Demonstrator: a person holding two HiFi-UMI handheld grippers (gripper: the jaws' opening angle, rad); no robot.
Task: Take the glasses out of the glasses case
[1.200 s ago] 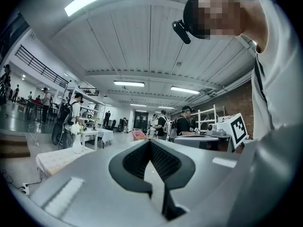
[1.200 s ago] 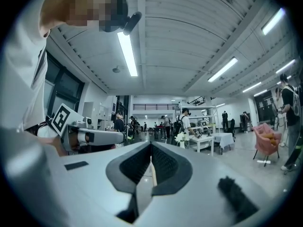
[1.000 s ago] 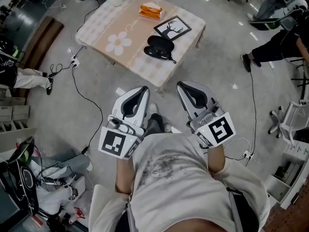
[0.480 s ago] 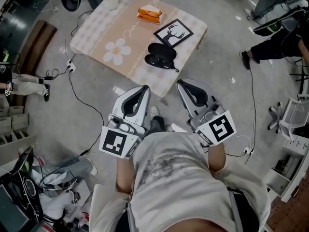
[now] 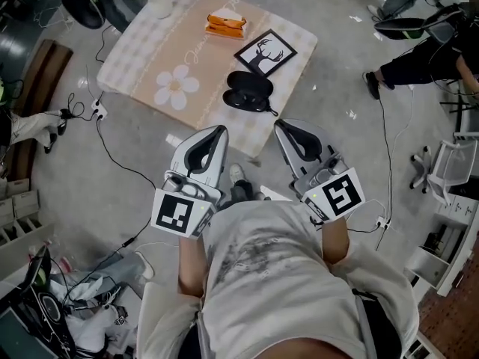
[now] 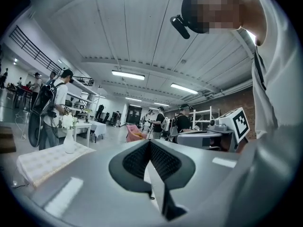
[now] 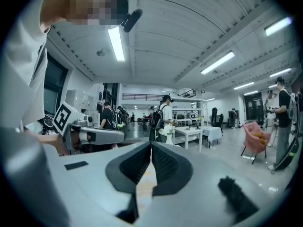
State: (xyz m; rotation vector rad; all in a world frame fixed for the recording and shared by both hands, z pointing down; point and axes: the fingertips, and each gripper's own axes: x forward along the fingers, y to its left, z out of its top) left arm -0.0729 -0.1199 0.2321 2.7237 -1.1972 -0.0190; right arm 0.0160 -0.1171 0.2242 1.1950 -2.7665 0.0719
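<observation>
A black glasses case lies on the low table near its near right edge; whether it lies open I cannot tell from here. Both grippers are held level in front of my chest, short of the table and apart from the case. My left gripper is shut with nothing in it, and its ribbed pads meet in the left gripper view. My right gripper is shut and empty too, with its pads closed together in the right gripper view. The case shows in neither gripper view.
On the table's cloth lie a framed deer picture and an orange box. Cables run over the floor at left. A seated person's legs and a white chair are at right. Clutter lies at lower left.
The table and case have drawn closer to both grippers in the head view and shifted slightly left. Both grippers stay shut and keep their pose in front of the chest.
</observation>
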